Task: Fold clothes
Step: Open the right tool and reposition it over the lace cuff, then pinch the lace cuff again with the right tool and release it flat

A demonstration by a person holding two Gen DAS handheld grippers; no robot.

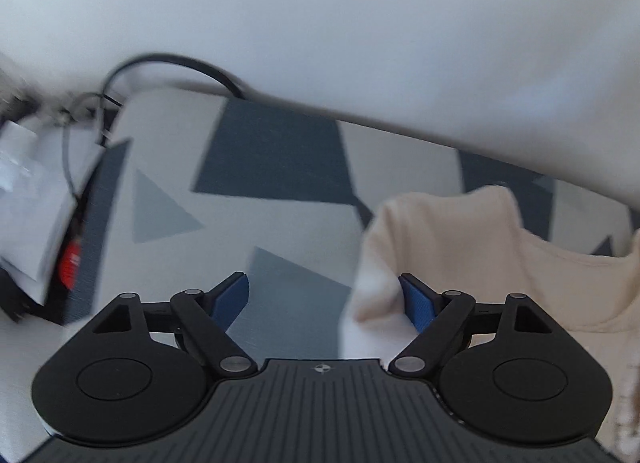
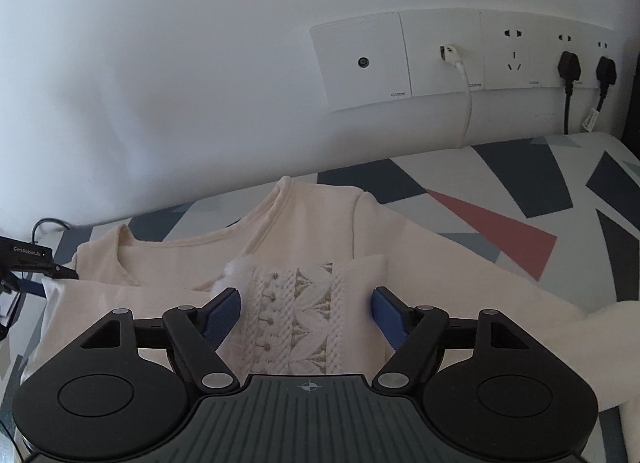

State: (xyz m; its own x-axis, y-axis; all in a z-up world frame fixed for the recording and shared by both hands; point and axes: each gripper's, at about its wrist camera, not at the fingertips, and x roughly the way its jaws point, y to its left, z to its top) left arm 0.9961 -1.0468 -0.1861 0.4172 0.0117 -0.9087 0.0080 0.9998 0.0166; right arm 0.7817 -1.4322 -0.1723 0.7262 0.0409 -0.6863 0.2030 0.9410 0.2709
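White wall [image 2: 200,63] filling the whole background. Below it, a patterned cloth surface [image 2: 520,199] in grey, navy and one red wedge, running right up to the wall's base. Spread flat on that cloth, a cream top [image 2: 304,231], neckline toward the wall, lace panel [image 2: 296,315] down the front, a white fluffy tuft just left of the panel's top. Seen again from the left wrist view at the right edge [image 1: 460,247], blurred. Row of wall sockets [image 2: 460,55] above the cloth's far edge: a white cable in one, two black plugs [image 2: 569,65] further right. Black looping cable [image 1: 172,63] at the far left end, with white papers or packaging beside it, too blurred to name. Right gripper [image 2: 307,315] hovering over the lace panel, blue pads spread wide, nothing between them. Left gripper [image 1: 322,299] at the top's left shoulder edge, pads likewise wide apart, right pad against blurred cream fabric, gripping nothing; visible also at the frame's left edge [image 2: 32,259].
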